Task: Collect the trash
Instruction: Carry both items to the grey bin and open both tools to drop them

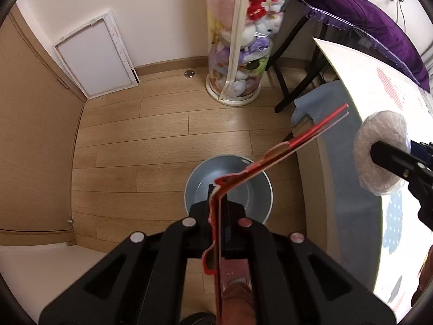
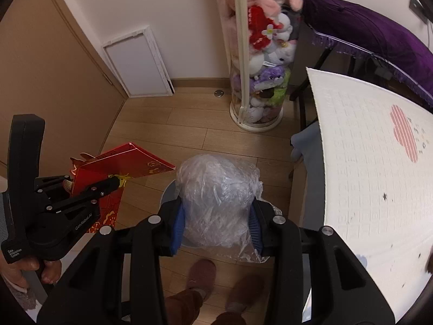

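Left gripper (image 1: pixel 217 197): matte black moulded body, with four round silver fasteners across its linkage arms. Triangular recesses are moulded into the outer arms. In the right wrist view its side carries white lettering, "GenRobot.AI" and "Data Acquisition System", plus small silver screws.

Right gripper (image 2: pixel 216 224): the same black body and silver fasteners. Its fingers have ribbed blue pads (image 2: pixel 177 228).

Person: brown trousers and brown slippers (image 2: pixel 201 273) below the right gripper.

Trash held above a round grey metal bin (image 1: pixel 228 189)

Flattened red cardboard packet (image 2: pixel 119 168) juts edge-up; a crumpled clear plastic-wrap ball (image 2: pixel 216 200) hangs beside it.
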### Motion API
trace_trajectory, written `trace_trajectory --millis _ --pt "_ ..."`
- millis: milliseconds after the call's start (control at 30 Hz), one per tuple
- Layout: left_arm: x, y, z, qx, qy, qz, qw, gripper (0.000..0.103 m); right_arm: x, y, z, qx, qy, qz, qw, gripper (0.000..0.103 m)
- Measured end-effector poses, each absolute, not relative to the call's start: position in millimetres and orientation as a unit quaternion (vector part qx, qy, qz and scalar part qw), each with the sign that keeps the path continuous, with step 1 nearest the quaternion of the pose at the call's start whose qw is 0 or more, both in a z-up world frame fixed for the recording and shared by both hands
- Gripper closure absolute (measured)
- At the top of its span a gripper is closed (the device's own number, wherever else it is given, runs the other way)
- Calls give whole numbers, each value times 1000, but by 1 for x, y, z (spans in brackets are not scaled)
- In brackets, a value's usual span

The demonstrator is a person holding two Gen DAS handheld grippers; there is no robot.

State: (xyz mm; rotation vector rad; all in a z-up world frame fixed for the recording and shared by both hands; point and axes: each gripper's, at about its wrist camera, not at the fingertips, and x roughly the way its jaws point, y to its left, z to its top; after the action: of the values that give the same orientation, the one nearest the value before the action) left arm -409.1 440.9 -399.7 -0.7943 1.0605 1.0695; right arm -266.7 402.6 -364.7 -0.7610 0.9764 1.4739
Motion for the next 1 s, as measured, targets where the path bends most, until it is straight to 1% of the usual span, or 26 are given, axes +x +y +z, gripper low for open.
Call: trace_trajectory --millis 33,67,100,133,167,200,433,700,767,833,900,1000 --pt "-409 444 -403 -353 465 472 661 96 -268 407 -368 -330 415 628 569 65" --pt "-411 447 -407 -355 462 472 662 91 -271 412 -370 -334 416 628 567 65" --pt "-412 450 -411 -359 461 474 659 82 -272 416 -374 -339 418 627 564 65" --pt "-414 453 -414 -362 461 480 653 50 -274 421 -378 -344 419 625 562 65" --pt "-414 456 -416 -363 455 489 650 34 -273 422 -380 -348 421 623 560 65" --pt "-416 455 -415 -362 443 499 651 24 -273 423 -382 -350 424 622 557 65" --pt "-430 449 -416 -386 439 510 631 24 -283 427 -392 -367 429 635 527 65" --pt "-462 431 -402 -393 431 539 607 24 -329 437 -405 -387 412 676 473 64" --pt "-470 427 -401 -392 432 547 601 24 -340 440 -411 -394 409 682 461 59" --pt "-477 425 -400 -391 431 552 598 24 -350 442 -417 -407 403 683 454 42" --pt "-484 422 -400 -391 431 557 593 24 -357 442 -421 -411 398 686 450 36" --pt "-491 420 -399 -391 429 563 588 24 -361 442 -423 -416 395 686 448 36"
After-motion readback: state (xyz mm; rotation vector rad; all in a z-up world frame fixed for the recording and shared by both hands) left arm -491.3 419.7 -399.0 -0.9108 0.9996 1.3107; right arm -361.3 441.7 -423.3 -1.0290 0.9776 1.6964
